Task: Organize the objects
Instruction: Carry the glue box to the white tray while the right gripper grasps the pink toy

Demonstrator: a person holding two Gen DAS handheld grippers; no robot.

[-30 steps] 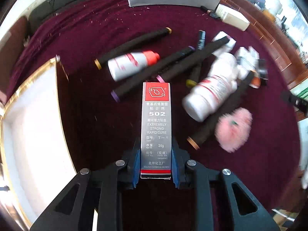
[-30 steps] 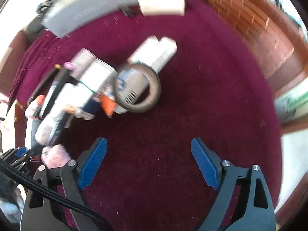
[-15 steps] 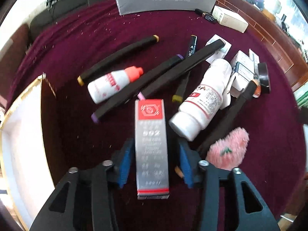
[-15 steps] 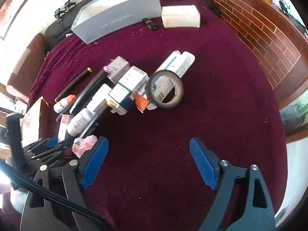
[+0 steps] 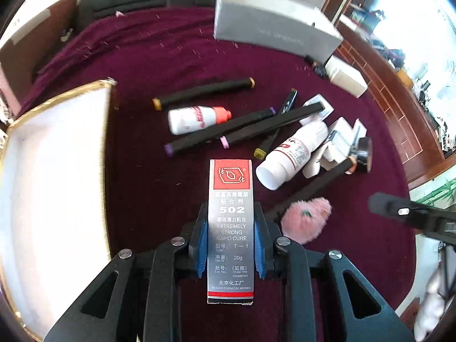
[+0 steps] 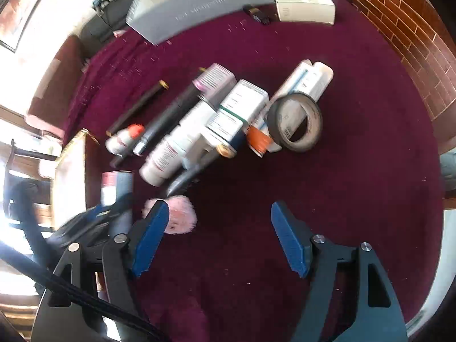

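Maroon tablecloth (image 5: 182, 57), brick-patterned floor (image 6: 413, 28), dark couch (image 5: 128, 2) behind table.

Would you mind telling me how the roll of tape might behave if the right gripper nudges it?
The tape roll leans on its edge against the boxes, so a nudge would probably tip it flat or set it rolling. It looks hollow, hence likely light. The right gripper is open.

maroon tablecloth (image 5: 171, 45), brick-pattern floor (image 6: 404, 25), bright window (image 5: 421, 14)

Silver-and-red 502 glue box (image 5: 230, 228) clamped lengthwise in left tool (image 5: 230, 239).
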